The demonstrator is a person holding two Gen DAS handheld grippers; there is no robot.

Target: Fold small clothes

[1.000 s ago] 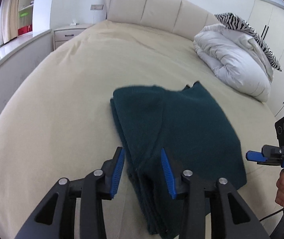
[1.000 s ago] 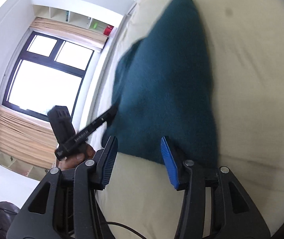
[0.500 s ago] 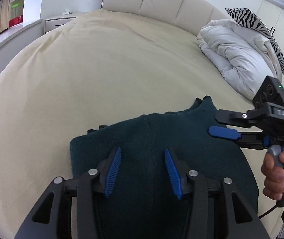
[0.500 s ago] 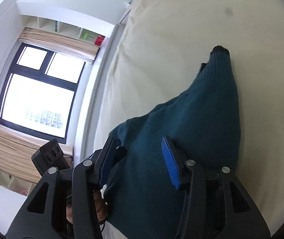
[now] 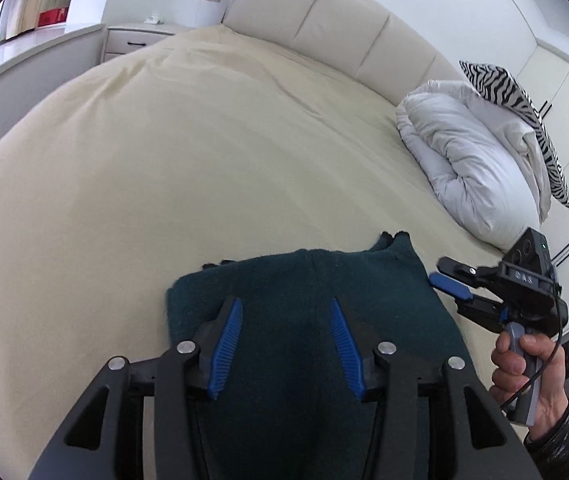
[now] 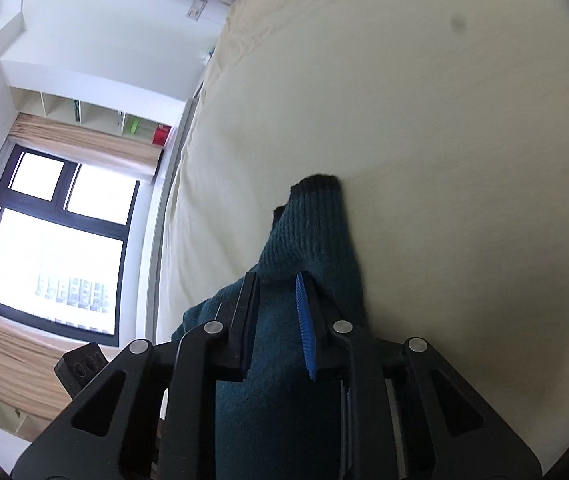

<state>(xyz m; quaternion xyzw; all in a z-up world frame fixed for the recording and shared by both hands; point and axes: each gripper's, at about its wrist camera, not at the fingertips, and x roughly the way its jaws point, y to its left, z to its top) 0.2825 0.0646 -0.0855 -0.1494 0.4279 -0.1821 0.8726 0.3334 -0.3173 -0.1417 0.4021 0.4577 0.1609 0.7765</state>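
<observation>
Cream bed (image 5: 188,168) fills both views, and low in the left wrist frame the left tongs (image 5: 284,344) stand spread over a dark green sweater (image 5: 308,292) without pinching it. At lower centre of the right wrist frame the right tongs (image 6: 276,320) have just been closing and now pinch a fold of that sweater, whose cuff reaches up toward mid-frame. A white duvet (image 5: 472,164) sits at the right edge.

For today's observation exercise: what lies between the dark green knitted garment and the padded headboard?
Only bare cream bedsheet lies between garment and headboard, in the left wrist view.
</observation>
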